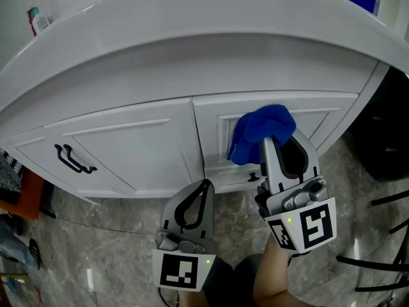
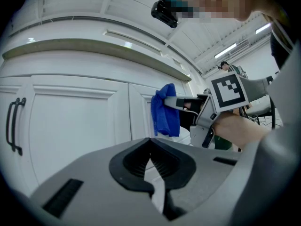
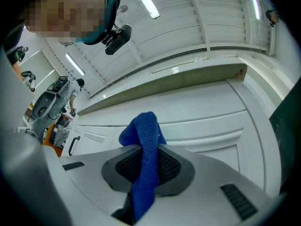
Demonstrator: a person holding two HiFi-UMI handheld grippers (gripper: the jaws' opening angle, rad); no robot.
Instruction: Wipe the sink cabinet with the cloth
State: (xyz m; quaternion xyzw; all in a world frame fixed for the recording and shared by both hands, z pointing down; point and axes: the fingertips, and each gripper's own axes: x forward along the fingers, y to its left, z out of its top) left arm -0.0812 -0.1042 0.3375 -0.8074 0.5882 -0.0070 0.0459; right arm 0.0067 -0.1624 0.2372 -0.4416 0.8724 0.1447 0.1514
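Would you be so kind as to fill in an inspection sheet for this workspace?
Surface: white sink cabinet, doors closed, black handle on the left door.
Job's things: blue cloth at the right door.
Clutter: small tube on the countertop.
Grippers: right tool shut on the cloth; left tool shut, empty, held low.
Cables: thin black lines on the floor at right, maybe cables.
Surroundings: grey stone-look floor; a person in the background.
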